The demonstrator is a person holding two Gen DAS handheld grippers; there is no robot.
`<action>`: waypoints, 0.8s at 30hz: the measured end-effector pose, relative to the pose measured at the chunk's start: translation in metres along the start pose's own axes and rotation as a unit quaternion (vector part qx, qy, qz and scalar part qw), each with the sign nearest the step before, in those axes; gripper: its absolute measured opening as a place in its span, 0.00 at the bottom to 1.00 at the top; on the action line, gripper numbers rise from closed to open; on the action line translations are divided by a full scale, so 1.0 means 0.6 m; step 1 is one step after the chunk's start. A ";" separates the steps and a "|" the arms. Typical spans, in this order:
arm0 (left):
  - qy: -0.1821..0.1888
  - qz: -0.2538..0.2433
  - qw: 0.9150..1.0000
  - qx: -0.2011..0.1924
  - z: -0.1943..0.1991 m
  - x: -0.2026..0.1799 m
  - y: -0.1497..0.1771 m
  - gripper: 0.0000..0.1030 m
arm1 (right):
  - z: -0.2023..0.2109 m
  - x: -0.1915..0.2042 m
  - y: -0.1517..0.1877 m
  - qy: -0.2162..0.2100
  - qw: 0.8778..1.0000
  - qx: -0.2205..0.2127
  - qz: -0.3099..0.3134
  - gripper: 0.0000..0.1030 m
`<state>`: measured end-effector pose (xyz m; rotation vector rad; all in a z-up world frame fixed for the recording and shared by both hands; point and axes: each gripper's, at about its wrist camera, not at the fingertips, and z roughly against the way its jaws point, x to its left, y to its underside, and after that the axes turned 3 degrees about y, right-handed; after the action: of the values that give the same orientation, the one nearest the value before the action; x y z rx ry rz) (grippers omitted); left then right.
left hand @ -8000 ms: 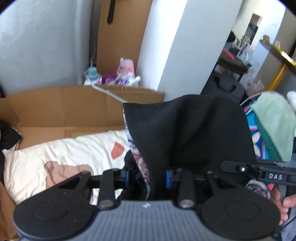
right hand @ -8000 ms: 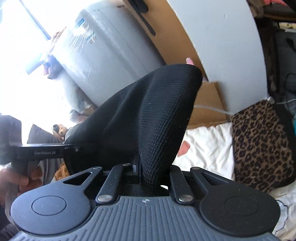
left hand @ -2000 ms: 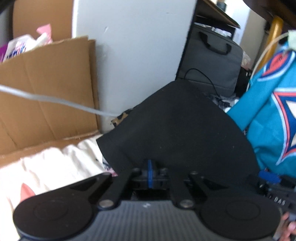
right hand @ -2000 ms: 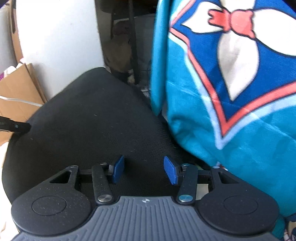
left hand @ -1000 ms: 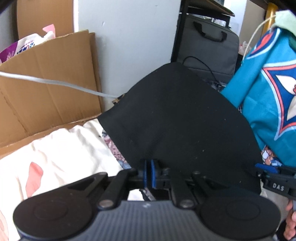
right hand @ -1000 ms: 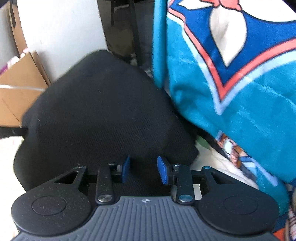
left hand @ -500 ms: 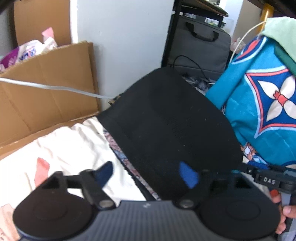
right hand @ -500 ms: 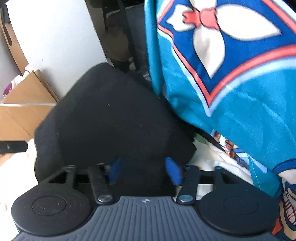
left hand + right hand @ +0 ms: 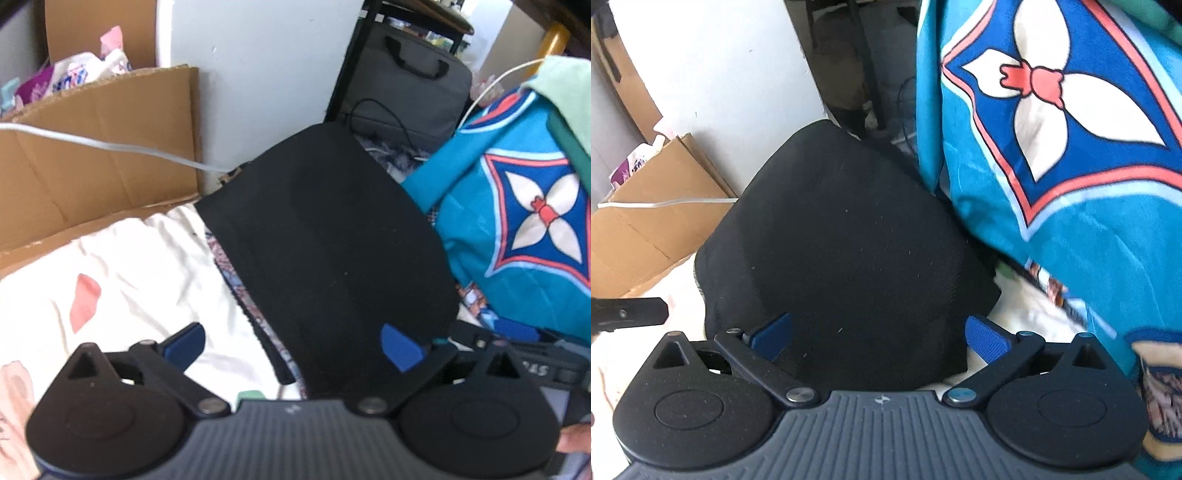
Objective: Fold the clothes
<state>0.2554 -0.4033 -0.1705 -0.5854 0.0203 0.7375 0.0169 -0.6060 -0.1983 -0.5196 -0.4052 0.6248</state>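
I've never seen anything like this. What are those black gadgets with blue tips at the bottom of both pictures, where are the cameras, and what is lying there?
There is no robot here: a person holds a hand tool in each hand. Each tool is a gripper with two blue-tipped fingers, and a camera on it looks forward along them. One picture comes from the left gripper, the other from the right gripper. Both grippers are open and hold nothing. In front of them lies a folded black garment, resting on a cream sheet with another patterned cloth peeking out beneath it. Beside it on the right is a teal patterned blanket. Behind stand a cardboard box and a white wall.
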 end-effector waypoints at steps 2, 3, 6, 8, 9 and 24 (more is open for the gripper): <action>-0.014 -0.001 1.000 0.004 0.010 -0.002 -0.002 1.00 | 0.009 0.006 -0.005 0.006 1.000 0.007 -0.007 1.00; -0.020 0.002 1.000 0.008 0.016 -0.002 -0.003 1.00 | 0.013 0.009 -0.007 0.011 1.000 0.010 -0.008 1.00; -0.030 0.013 0.999 0.011 0.037 0.002 -0.012 1.00 | 0.027 0.017 -0.016 0.021 1.000 0.019 -0.012 1.00; -0.039 0.009 0.999 0.018 0.050 0.003 -0.019 1.00 | 0.042 0.022 -0.022 0.027 0.999 0.023 -0.018 1.00; -0.042 0.006 0.999 0.022 0.057 0.004 -0.023 1.00 | 0.049 0.024 -0.027 0.028 0.999 0.025 -0.020 1.00; -0.080 0.025 0.995 0.046 0.206 0.022 -0.069 1.00 | 0.177 0.075 -0.082 0.027 0.996 0.057 -0.055 1.00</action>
<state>0.2692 -0.3564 -0.0487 -0.4373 -0.0784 0.8250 0.0191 -0.5760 -0.0765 -0.4018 -0.3417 0.5231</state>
